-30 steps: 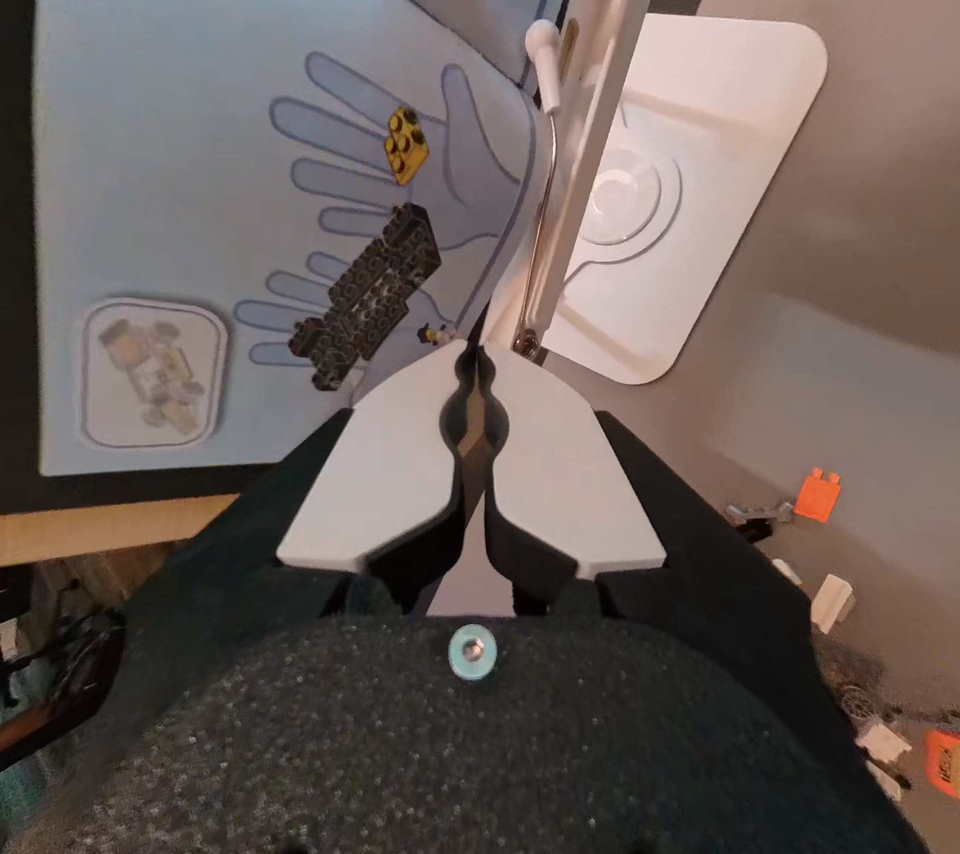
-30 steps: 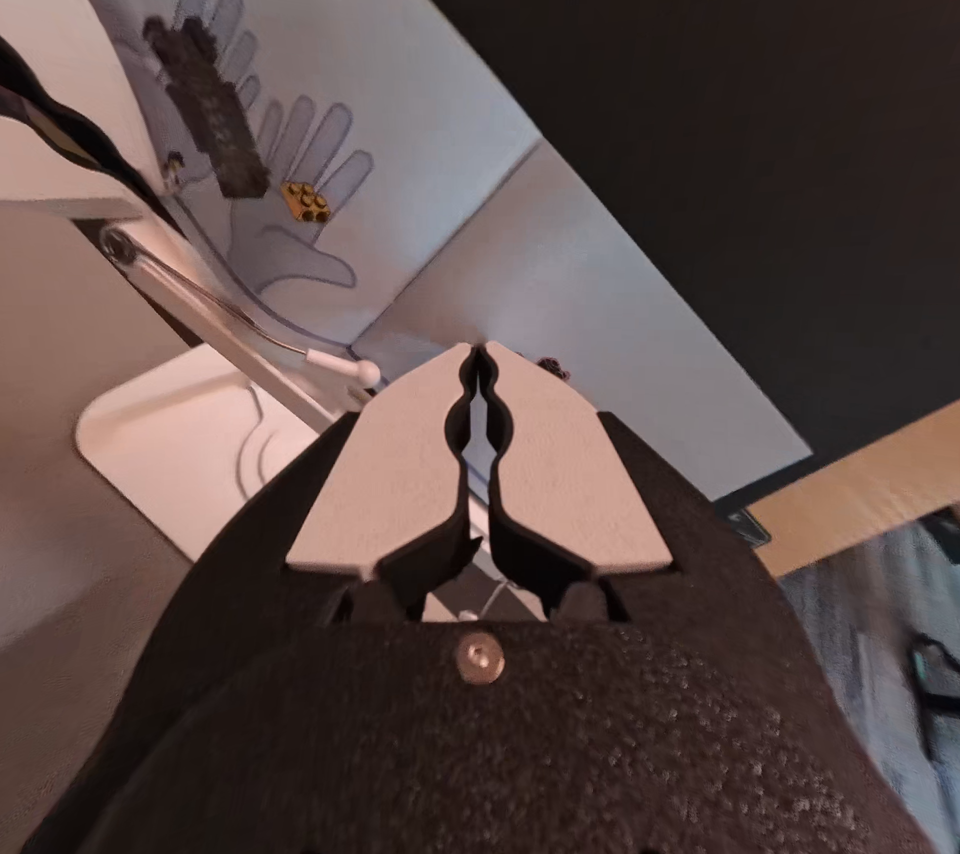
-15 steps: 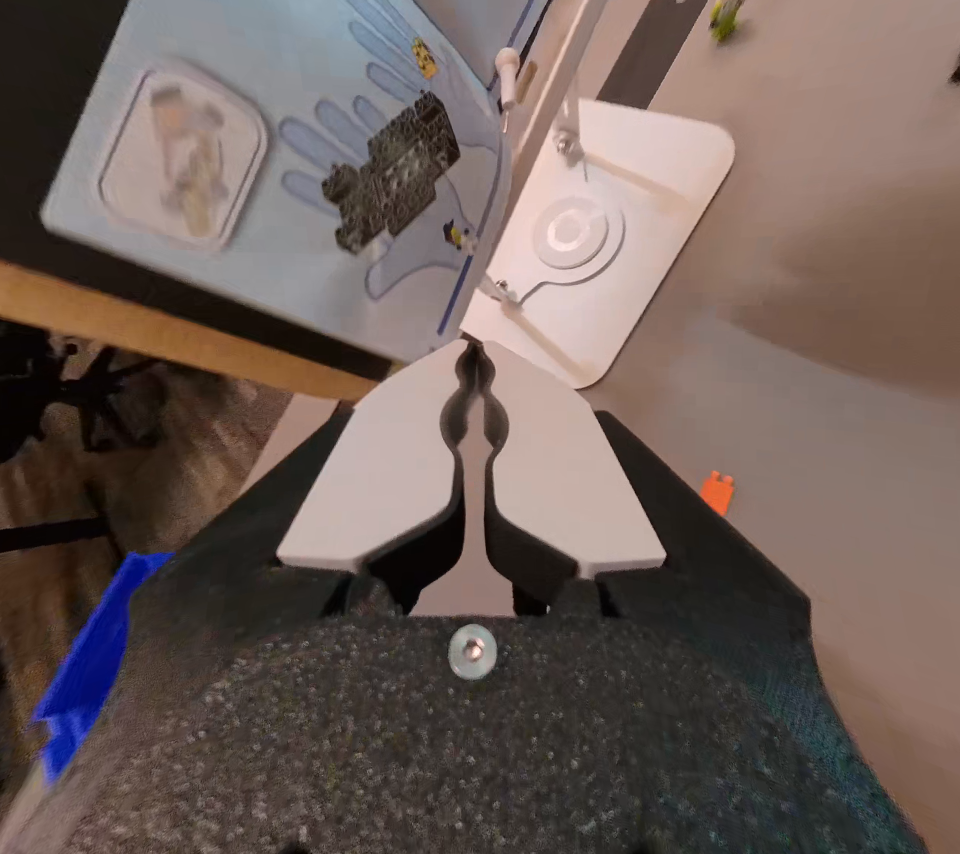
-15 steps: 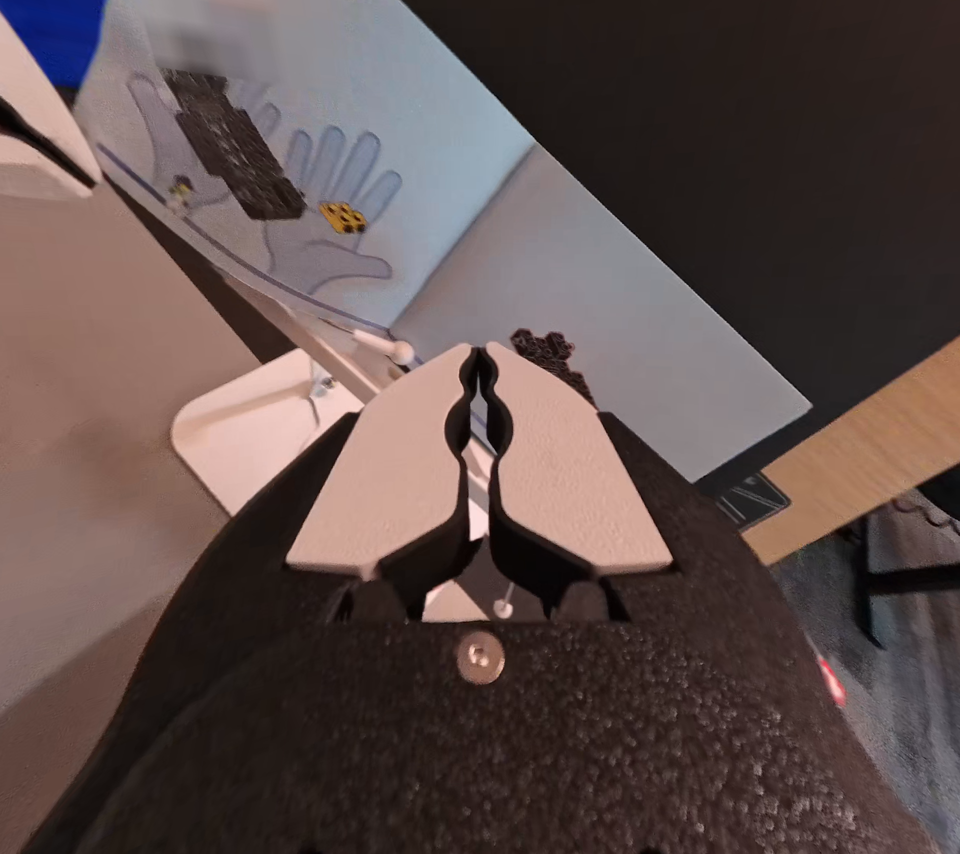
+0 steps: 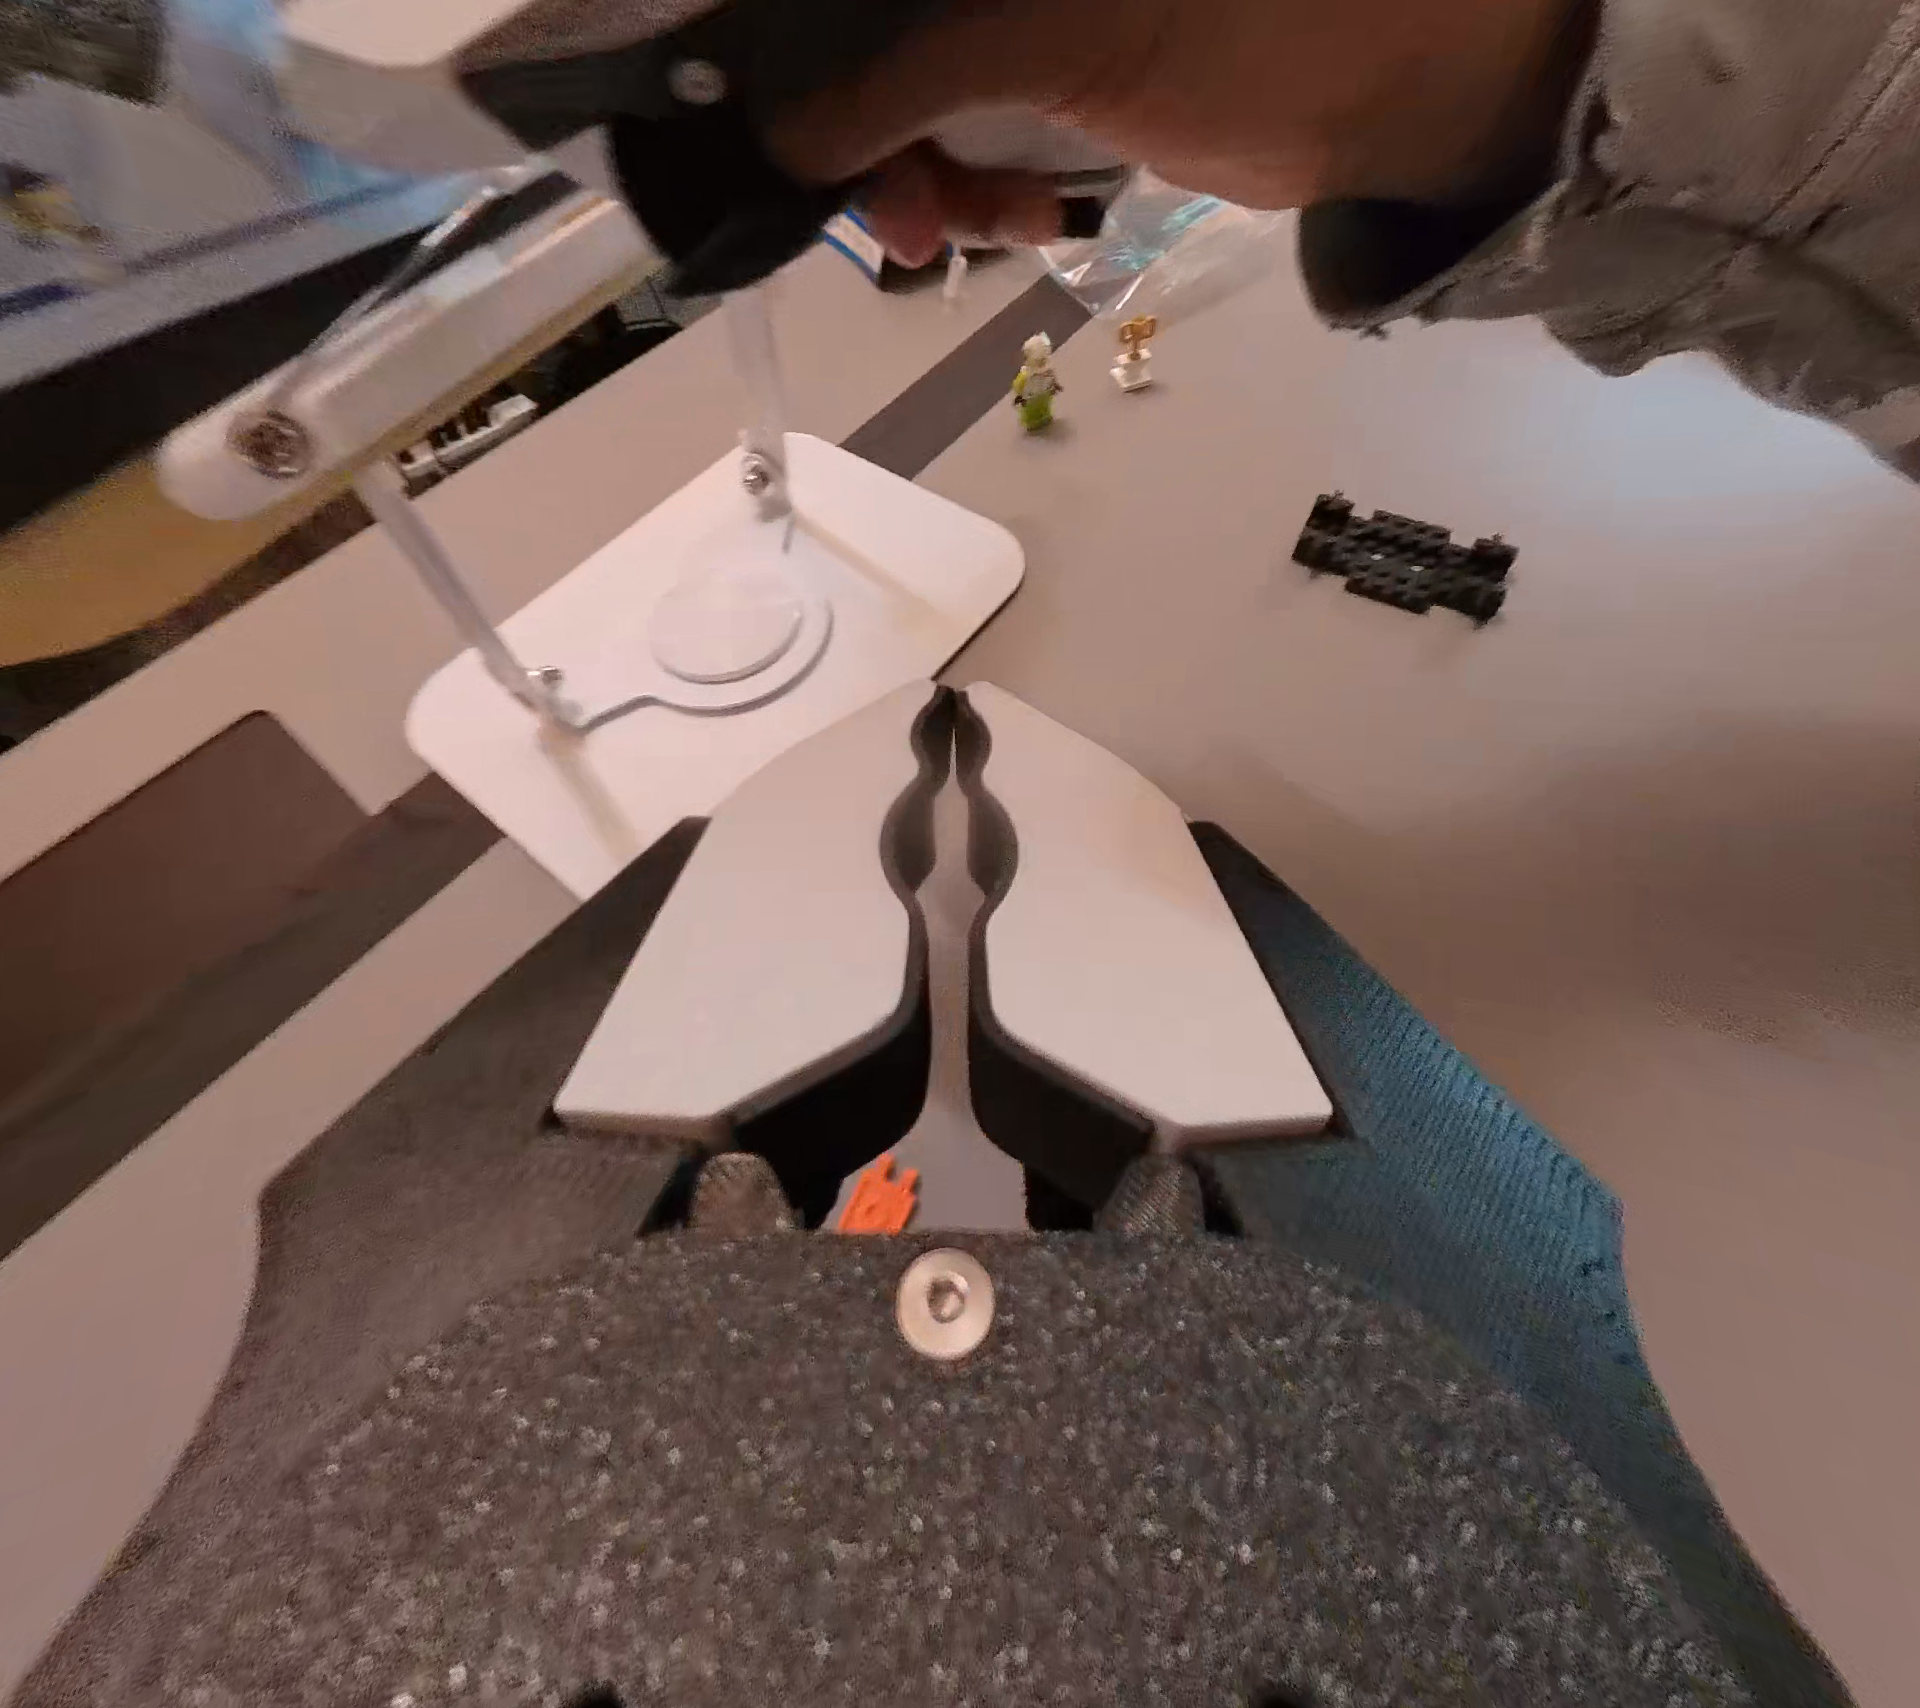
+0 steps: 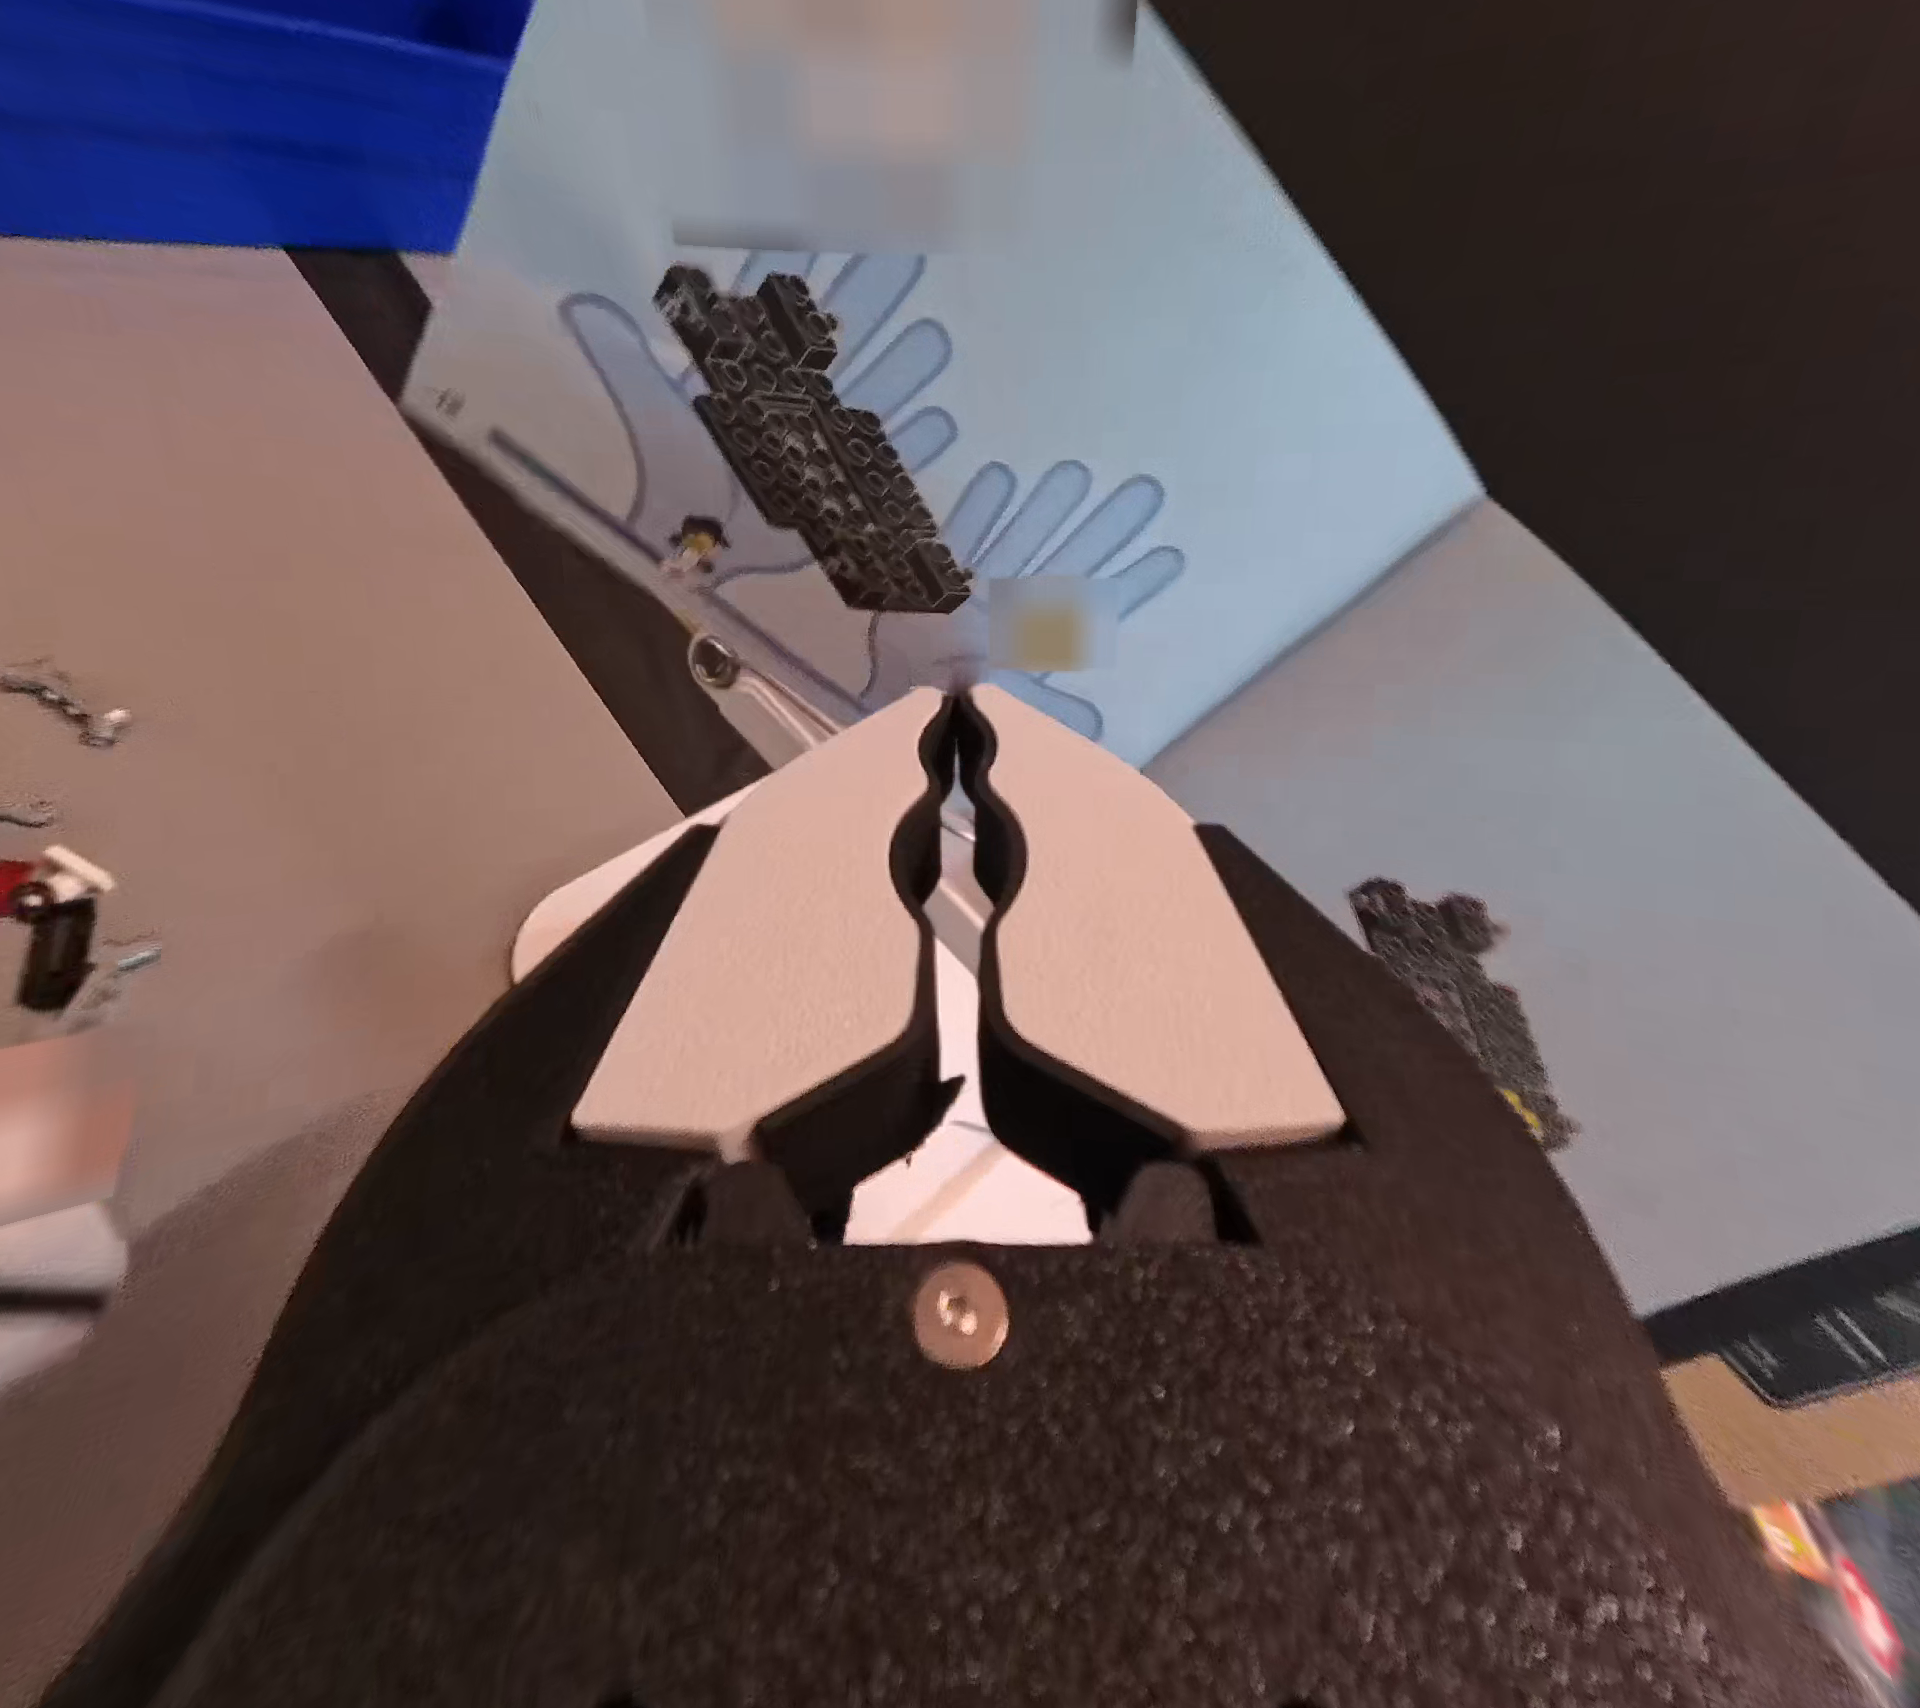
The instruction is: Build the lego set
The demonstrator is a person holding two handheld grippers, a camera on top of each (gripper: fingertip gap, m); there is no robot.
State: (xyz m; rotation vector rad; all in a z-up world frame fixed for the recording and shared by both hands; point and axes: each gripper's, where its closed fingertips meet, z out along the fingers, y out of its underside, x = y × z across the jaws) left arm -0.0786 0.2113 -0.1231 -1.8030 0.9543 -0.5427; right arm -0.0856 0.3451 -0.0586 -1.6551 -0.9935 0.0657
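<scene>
Black lego assembly (image 5: 1403, 557) is lying flat on the grey table (image 5: 1558, 879), studs up, well apart from both grippers. Beyond it, a small green-legged minifigure (image 5: 1037, 385) and a small gold trophy piece (image 5: 1138, 354) are standing upright near each other. An orange lego piece (image 5: 878, 1196) is showing through the gap under the left gripper (image 5: 951, 702).

Left gripper is hovering over the table with jaws pressed together, tips touching, nothing between them. Its tips are sitting just beside the white base plate (image 5: 582, 723) of a stand.

Right gripper (image 6: 958, 702) is likewise closed tip to tip, gripping nothing. It is pointing at the instruction booklet (image 6: 1195, 328) propped on the stand; the open page is showing a printed black build over hand outlines.

In the left wrist view, a person's hand (image 5: 1091, 58) is gripping the right gripper's handle above the stand; image there is blurred. Blue bin (image 6: 229, 27) is sitting behind the booklet, upper left in the right wrist view.
</scene>
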